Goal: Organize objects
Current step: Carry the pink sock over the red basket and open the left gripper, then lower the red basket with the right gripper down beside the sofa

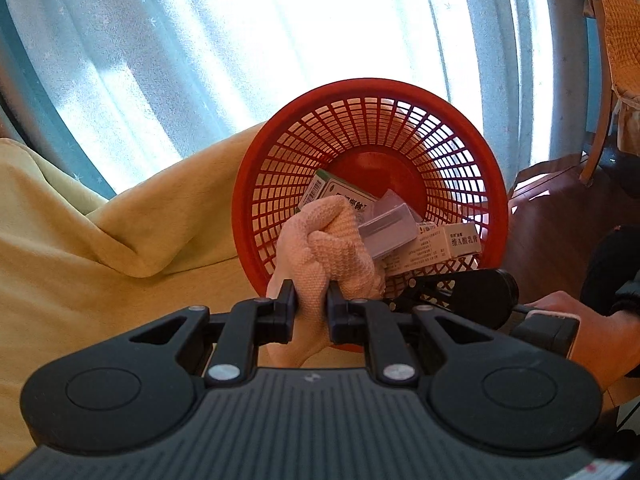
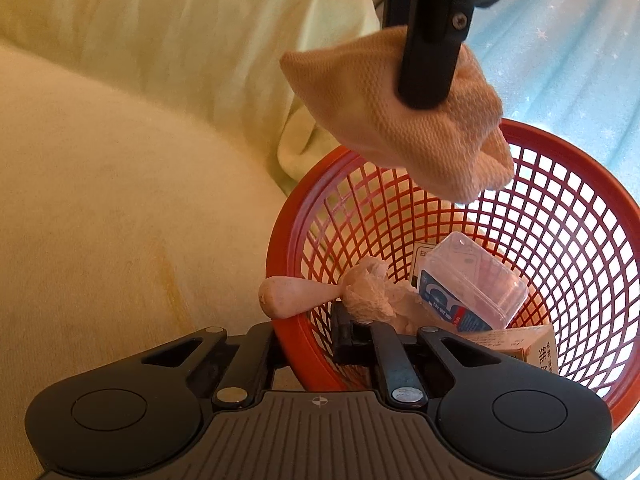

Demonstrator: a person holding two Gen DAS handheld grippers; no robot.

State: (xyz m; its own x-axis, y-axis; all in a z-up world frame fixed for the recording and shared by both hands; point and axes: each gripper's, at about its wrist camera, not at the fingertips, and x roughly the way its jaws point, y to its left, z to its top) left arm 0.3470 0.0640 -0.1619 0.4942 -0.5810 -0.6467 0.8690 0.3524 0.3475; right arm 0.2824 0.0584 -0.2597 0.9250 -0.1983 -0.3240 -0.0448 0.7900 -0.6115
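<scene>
Left gripper (image 1: 311, 307) (tilted down) clamps sock (image 1: 332, 248) over basket (image 1: 472, 136).

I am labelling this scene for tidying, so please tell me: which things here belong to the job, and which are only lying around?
Part of the job:
- peach cloth, held by the left gripper
- red basket, rim gripped by the right gripper
- clear plastic case in the basket
- medicine boxes in the basket

Just lying about:
- yellow blanket
- blue curtain
- wooden chair
</scene>
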